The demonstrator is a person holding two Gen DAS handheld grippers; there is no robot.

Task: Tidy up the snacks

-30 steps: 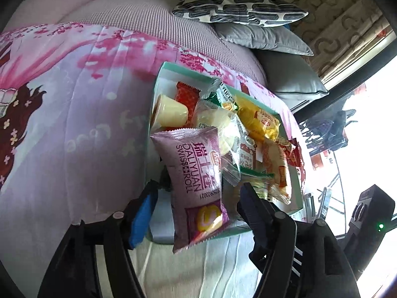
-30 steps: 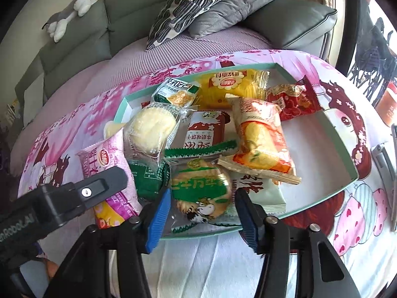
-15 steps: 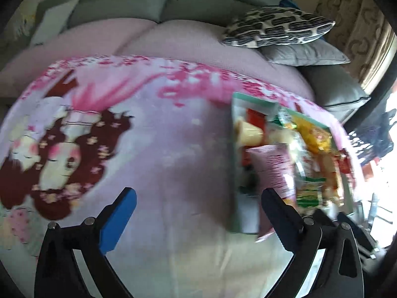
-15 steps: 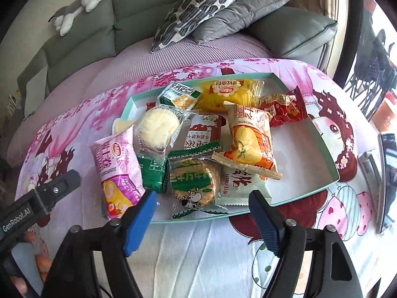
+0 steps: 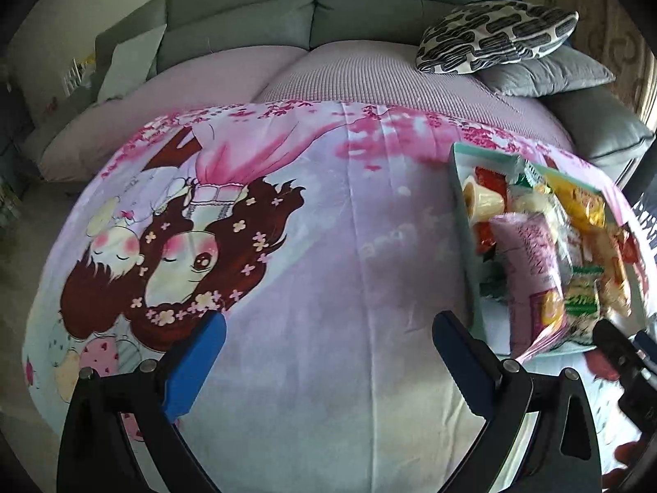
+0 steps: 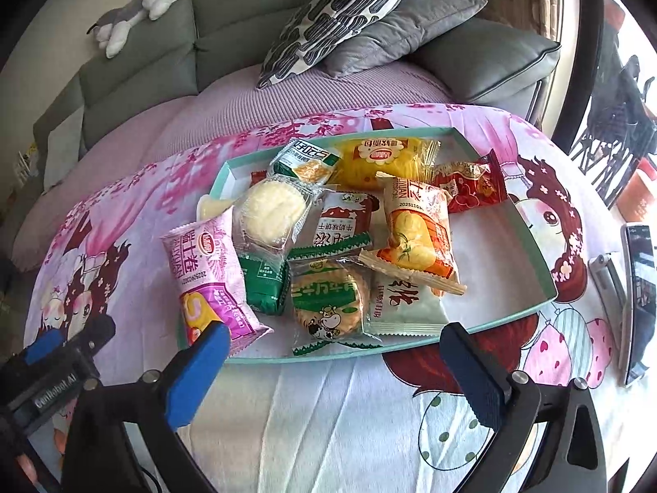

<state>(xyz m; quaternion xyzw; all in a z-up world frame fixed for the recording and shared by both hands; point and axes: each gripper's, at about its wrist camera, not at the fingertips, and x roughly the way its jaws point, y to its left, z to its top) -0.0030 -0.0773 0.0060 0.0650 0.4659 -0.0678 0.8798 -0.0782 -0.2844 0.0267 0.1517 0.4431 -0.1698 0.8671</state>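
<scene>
A teal-rimmed tray (image 6: 534, 254) on the cartoon-print cloth holds several snack packets. A pink Swiss roll packet (image 6: 209, 271) lies at its left end, hanging over the rim. Beside it are a round cookie packet (image 6: 326, 300), an orange packet (image 6: 414, 238), a yellow one (image 6: 382, 156) and a red one (image 6: 468, 185). My right gripper (image 6: 334, 337) hovers at the tray's near edge, its jaws opening with nothing held. My left gripper (image 5: 328, 328) is open over bare cloth. From there the tray (image 5: 460, 189) and the pink packet (image 5: 529, 254) are off to the right.
A phone (image 6: 638, 300) and a metal object (image 6: 607, 275) lie on the cloth right of the tray. Behind the table are a grey sofa (image 5: 312, 12), a patterned cushion (image 6: 332, 16), a grey cushion (image 6: 402, 28) and a plush toy (image 6: 135, 8).
The left gripper let go of the pink packet, which now rests on the tray's end, and swung left over the cloth. The right jaws widened off the round cookie packet and lifted slightly.
</scene>
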